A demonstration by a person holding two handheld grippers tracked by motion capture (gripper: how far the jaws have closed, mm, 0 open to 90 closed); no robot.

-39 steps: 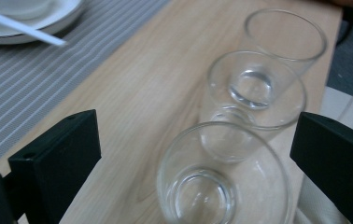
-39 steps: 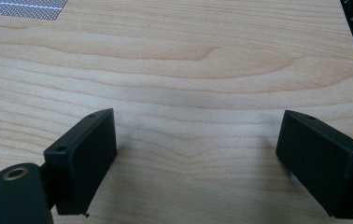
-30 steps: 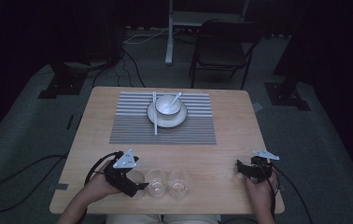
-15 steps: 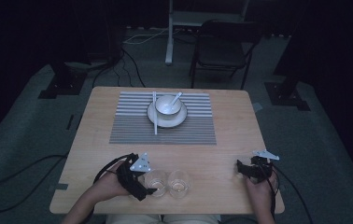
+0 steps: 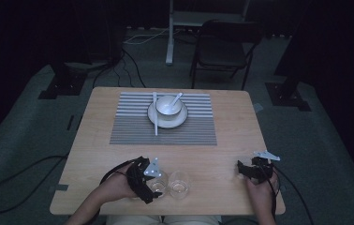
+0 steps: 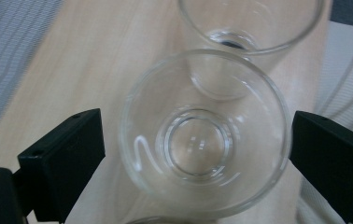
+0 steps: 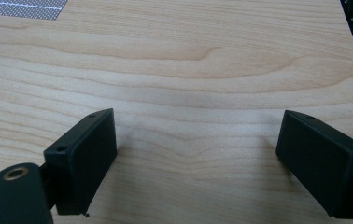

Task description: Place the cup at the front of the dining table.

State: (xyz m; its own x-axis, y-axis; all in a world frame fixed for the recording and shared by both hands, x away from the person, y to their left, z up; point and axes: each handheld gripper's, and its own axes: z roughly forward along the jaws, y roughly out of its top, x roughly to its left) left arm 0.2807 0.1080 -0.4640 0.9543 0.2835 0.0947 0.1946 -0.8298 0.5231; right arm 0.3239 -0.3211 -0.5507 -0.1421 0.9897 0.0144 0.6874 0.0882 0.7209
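Two clear empty glasses stand side by side near the table's front edge, the left glass (image 5: pixel 158 184) and the right glass (image 5: pixel 180 185). My left gripper (image 5: pixel 151 186) is open, with one jaw on each side of the left glass (image 6: pixel 202 140). The left jaw stands a little off the rim and the right jaw is almost touching it. Just beyond it stands the second glass (image 6: pixel 249 28). Another glass rim (image 6: pixel 156 220) peeks in at the bottom edge of the left gripper view. My right gripper (image 5: pixel 252 169) rests open at the front right, with only bare wood between its jaws (image 7: pixel 198 154).
A grey striped placemat (image 5: pixel 133 131) lies at the far middle of the wooden table (image 5: pixel 222 150). On it are a white plate (image 5: pixel 154 117) with a bowl (image 5: pixel 168 107) holding a spoon (image 5: pixel 177 97), and a white stick (image 5: pixel 155 123). A dark chair (image 5: pixel 222 51) stands beyond the table.
My left gripper has moved right along the front edge and now straddles the left glass. The right gripper has stayed put.
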